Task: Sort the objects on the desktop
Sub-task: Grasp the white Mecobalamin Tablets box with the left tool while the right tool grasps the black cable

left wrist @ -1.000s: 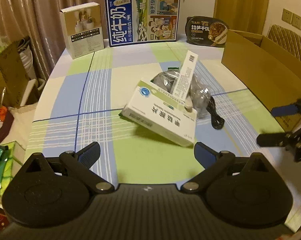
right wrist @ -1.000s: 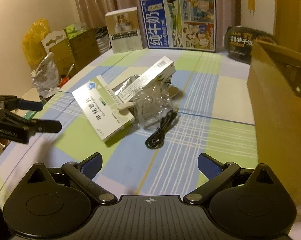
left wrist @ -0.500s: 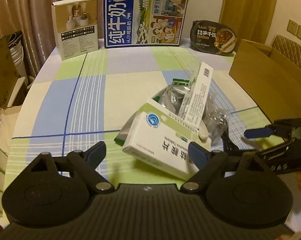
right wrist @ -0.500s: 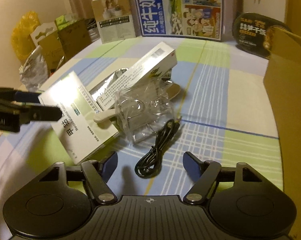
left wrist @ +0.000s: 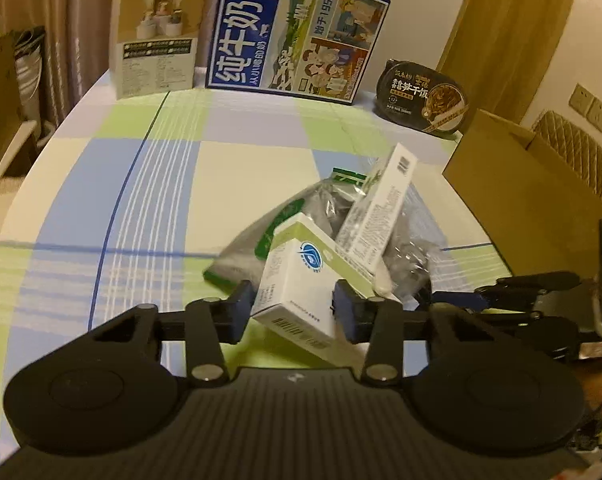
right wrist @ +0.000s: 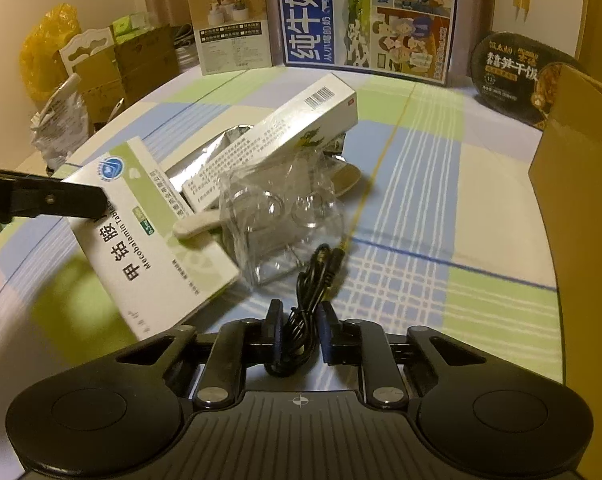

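Both grippers nearer the pile, left gripper [left wrist: 293, 312] fingers closing on medicine box [left wrist: 301, 280], right gripper [right wrist: 299, 334] clenched on black cable [right wrist: 309, 292], checked tablecloth [left wrist: 149, 184]

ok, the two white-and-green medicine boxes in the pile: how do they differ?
1. The wide medicine box is broad and flat; the slim medicine box is long and narrow.
2. The wide box sits between the closing fingers of the left gripper; nothing grips the slim box.
3. The wide box lies nearest the camera; the slim box leans tilted on the clear packaging behind.

Both are white with green print.
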A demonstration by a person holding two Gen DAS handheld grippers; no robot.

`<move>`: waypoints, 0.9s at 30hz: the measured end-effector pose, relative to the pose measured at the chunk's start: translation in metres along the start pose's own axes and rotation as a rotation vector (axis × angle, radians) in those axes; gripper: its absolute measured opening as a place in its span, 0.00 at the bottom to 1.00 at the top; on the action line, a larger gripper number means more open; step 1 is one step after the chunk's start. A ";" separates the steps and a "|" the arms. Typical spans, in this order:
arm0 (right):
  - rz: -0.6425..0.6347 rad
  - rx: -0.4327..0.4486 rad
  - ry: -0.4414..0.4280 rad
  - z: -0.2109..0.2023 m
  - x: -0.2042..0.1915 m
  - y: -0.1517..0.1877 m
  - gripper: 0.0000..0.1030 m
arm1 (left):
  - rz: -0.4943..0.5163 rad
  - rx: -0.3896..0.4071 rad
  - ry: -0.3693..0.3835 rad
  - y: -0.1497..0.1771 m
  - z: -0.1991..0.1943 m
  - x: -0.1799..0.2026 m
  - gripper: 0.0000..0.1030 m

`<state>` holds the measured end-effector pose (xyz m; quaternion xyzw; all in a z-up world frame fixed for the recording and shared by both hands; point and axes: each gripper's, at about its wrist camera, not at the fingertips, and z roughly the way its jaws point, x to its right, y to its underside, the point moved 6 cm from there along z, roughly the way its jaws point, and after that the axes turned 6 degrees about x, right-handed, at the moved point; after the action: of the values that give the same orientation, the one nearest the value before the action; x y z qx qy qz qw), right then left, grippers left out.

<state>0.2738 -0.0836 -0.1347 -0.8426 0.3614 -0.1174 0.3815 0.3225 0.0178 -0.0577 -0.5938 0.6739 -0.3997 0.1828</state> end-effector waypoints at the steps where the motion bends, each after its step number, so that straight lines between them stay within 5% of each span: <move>1: 0.000 -0.005 -0.003 -0.005 -0.001 0.003 0.11 | -0.013 -0.001 0.000 0.003 -0.006 0.002 0.34; 11: 0.046 -0.052 -0.016 -0.065 0.002 0.051 0.11 | -0.052 -0.129 0.008 0.082 -0.074 0.037 0.33; 17: 0.016 -0.051 0.001 -0.084 -0.002 0.068 0.17 | 0.146 -0.129 -0.044 0.094 -0.090 0.049 0.64; 20: 0.016 -0.046 0.017 -0.088 -0.003 0.075 0.47 | 0.258 -0.095 -0.043 0.084 -0.086 0.054 0.81; 27: 0.018 -0.017 0.026 -0.090 -0.007 0.082 0.51 | 0.494 -0.132 0.029 0.077 -0.043 0.070 0.84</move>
<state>0.1839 -0.1658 -0.1322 -0.8409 0.3750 -0.1216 0.3707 0.2254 -0.0364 -0.0739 -0.4158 0.8259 -0.3064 0.2259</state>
